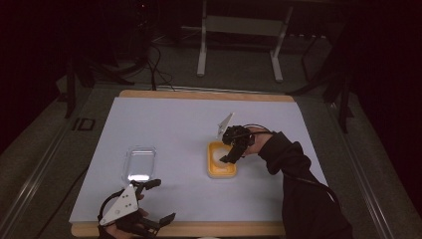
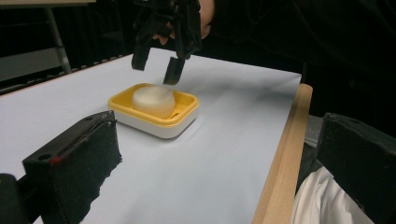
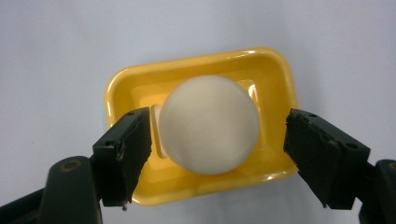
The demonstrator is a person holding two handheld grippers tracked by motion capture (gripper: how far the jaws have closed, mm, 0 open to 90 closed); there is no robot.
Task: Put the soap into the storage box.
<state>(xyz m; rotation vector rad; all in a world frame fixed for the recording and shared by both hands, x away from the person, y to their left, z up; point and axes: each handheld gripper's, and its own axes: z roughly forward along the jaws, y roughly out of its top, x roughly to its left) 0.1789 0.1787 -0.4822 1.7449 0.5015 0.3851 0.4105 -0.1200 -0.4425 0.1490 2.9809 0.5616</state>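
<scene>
soap (image 3: pixel 208 123) | in yellow dish (image 3: pixel 275 65), directly below right gripper (image 3: pixel 217 156) | jaws open, straddling at 9 and 3, apart | left gripper (image 1: pixel 155 200) open, farther

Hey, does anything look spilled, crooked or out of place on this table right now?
Nothing stands out. The white soap bar sits inside the yellow soap dish, which rests flat on the table. The clear lid lies apart near the left gripper. No spill shows.

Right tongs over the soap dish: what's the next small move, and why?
Probably lift the right tongs clear. They stand open just above the soap, which sits in the yellow dish, not gripped. That would free the dish for the clear lid by the left tongs.
</scene>
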